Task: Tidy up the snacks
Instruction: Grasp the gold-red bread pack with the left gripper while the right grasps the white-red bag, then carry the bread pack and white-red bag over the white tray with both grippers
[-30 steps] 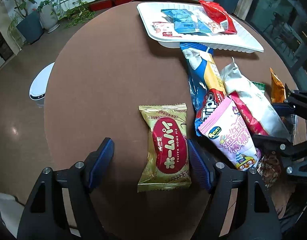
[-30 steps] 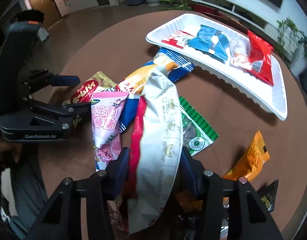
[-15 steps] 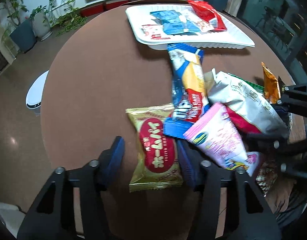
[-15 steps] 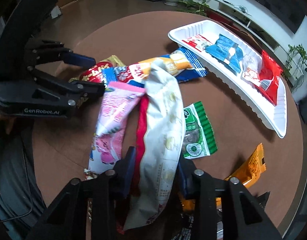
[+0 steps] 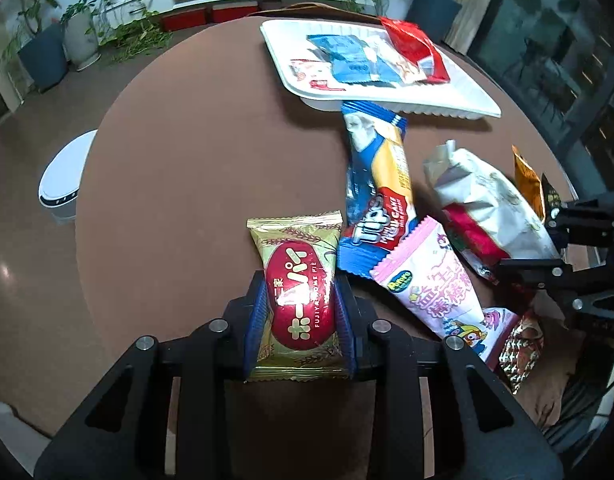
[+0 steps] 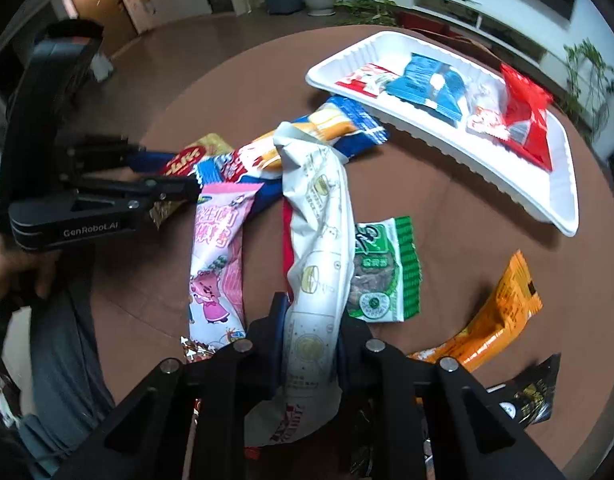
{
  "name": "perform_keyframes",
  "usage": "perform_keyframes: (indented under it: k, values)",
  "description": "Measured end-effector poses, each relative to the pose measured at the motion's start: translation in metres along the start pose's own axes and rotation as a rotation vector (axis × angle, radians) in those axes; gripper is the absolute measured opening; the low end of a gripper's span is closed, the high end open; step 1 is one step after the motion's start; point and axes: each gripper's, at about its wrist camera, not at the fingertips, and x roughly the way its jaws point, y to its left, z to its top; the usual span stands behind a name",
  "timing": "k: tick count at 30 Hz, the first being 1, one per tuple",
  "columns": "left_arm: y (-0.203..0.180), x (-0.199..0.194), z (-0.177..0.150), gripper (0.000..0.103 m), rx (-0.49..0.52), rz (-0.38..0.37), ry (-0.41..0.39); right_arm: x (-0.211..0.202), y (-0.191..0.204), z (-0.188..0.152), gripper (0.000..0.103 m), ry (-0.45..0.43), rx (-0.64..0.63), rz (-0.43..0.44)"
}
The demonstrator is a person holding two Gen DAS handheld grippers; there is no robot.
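Now my left gripper (image 5: 299, 312) pinches the gold Home Pie packet (image 5: 297, 300); my right gripper (image 6: 311, 344) clamps the long white bag (image 6: 319, 240), both pointing lengthwise toward the white tray (image 5: 459, 100), far across the counter (image 5: 195, 168).

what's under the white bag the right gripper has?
The white bag, clamped in the right gripper, overlaps the green packet's left edge, a red wrapper and the blue-and-yellow Tipo pack. Anything else beneath it is hidden.
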Motion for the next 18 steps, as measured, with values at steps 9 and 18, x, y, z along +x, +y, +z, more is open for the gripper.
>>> perform_keyframes:
  k: [9, 18]
  values:
    - [0.006, -0.015, -0.008, 0.029, -0.046, -0.030, -0.057, -0.024, -0.016, -0.007, 0.022, -0.078, 0.111, 0.089]
    - [0.005, -0.043, -0.015, 0.029, -0.096, -0.113, -0.109, -0.043, -0.031, -0.018, 0.022, -0.142, 0.207, 0.171]
